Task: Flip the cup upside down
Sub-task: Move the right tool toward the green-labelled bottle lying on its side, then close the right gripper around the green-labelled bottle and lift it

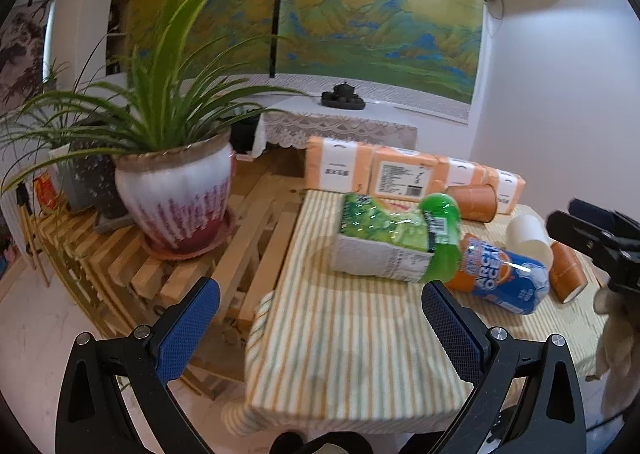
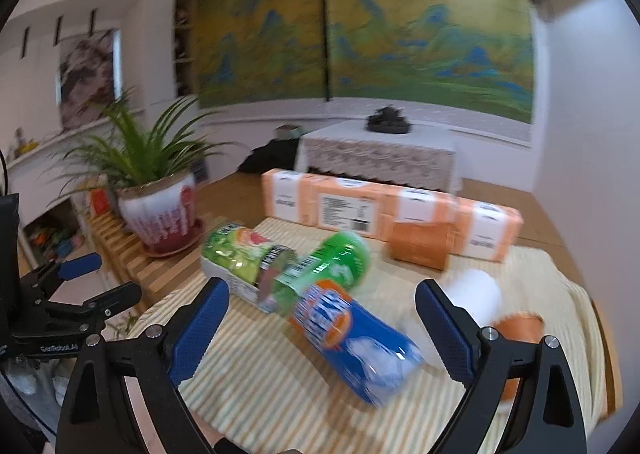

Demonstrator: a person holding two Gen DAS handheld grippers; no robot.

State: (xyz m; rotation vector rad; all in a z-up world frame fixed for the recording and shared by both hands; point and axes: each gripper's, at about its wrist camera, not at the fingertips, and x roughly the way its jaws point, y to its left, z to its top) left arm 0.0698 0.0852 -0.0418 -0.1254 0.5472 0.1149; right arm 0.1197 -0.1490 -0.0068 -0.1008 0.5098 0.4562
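Observation:
Three paper cups lie on their sides on the striped tablecloth [image 1: 344,338]: a white cup [image 1: 530,240] [image 2: 478,296], an orange cup [image 1: 566,272] [image 2: 520,328] beside it, and another orange cup [image 1: 474,201] [image 2: 420,244] by the tissue packs. My left gripper [image 1: 316,328] is open and empty over the cloth's near left part, well short of the cups. My right gripper [image 2: 322,328] is open and empty, hovering over a blue and orange can [image 2: 356,338]; the white cup sits just beyond its right finger [image 2: 444,330].
A green bottle [image 1: 442,240] [image 2: 320,270] and a green snack box [image 1: 380,242] [image 2: 240,254] lie in the middle of the table. Orange tissue packs [image 1: 408,169] [image 2: 384,209] line the back edge. A potted plant [image 1: 176,193] stands on a slatted bench [image 1: 132,266] at left.

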